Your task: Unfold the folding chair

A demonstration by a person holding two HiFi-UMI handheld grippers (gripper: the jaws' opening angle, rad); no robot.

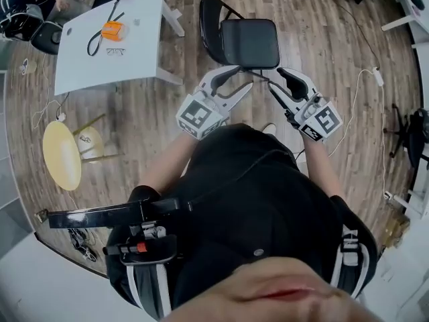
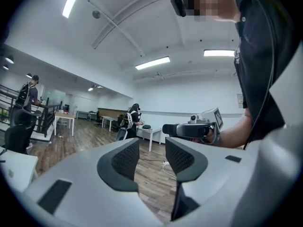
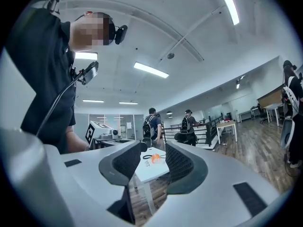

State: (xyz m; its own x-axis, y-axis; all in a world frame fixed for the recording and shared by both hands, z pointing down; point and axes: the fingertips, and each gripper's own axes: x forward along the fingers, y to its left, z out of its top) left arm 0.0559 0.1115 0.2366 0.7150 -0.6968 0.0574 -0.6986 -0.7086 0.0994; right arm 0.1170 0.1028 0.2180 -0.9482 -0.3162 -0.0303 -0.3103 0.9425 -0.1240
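In the head view a black folding chair (image 1: 249, 43) stands on the wood floor just beyond my two grippers, its seat flat and its backrest (image 1: 207, 24) to the left. My left gripper (image 1: 240, 80) and right gripper (image 1: 277, 80) are held up level in front of the person's chest, pointing toward each other, apart from the chair. Both are open with nothing between the pads. The left gripper view shows its own jaws (image 2: 151, 157) parted and the right gripper (image 2: 191, 129) across from it. In the right gripper view the jaws (image 3: 154, 162) frame only the room. Neither gripper view shows the chair.
A white table (image 1: 137, 56) stands left of the chair, bearing an orange object (image 1: 112, 30), a black cable and glasses. A yellow round stool (image 1: 62, 154) lies on its side at the left. A white cable (image 1: 365, 92) runs over the floor at right. Other people stand farther off.
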